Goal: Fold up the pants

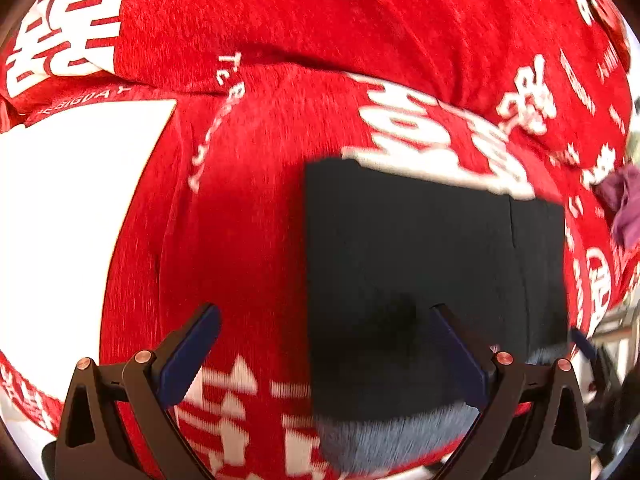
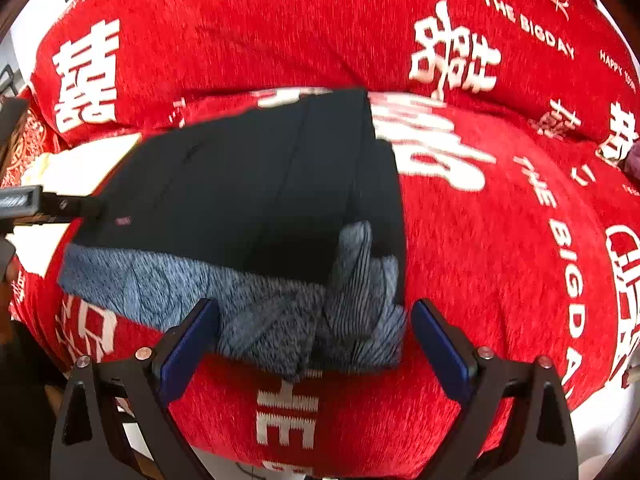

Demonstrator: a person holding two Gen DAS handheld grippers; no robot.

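Both grippers, left (image 1: 326, 354) and right (image 2: 316, 344), jaws released over folded pants (image 2: 256, 184); next, flatten bunched grey lining (image 2: 352, 300).

Both of my wrist views are bright, lit by what looks like daylight. In the left view a white patch (image 1: 72, 216) at the left side is blown out to pure white, with no detail left in it. The red cover (image 1: 280, 32) looks saturated, and its white lettering smears with motion blur, most of all near the dark pants (image 1: 420, 248), whose edges look soft. The pants (image 2: 248, 184) read almost solid black, their folds barely visible. A dark shadow sits on them in the left view. Fisheye bending curves everything, and the corners fall to black.
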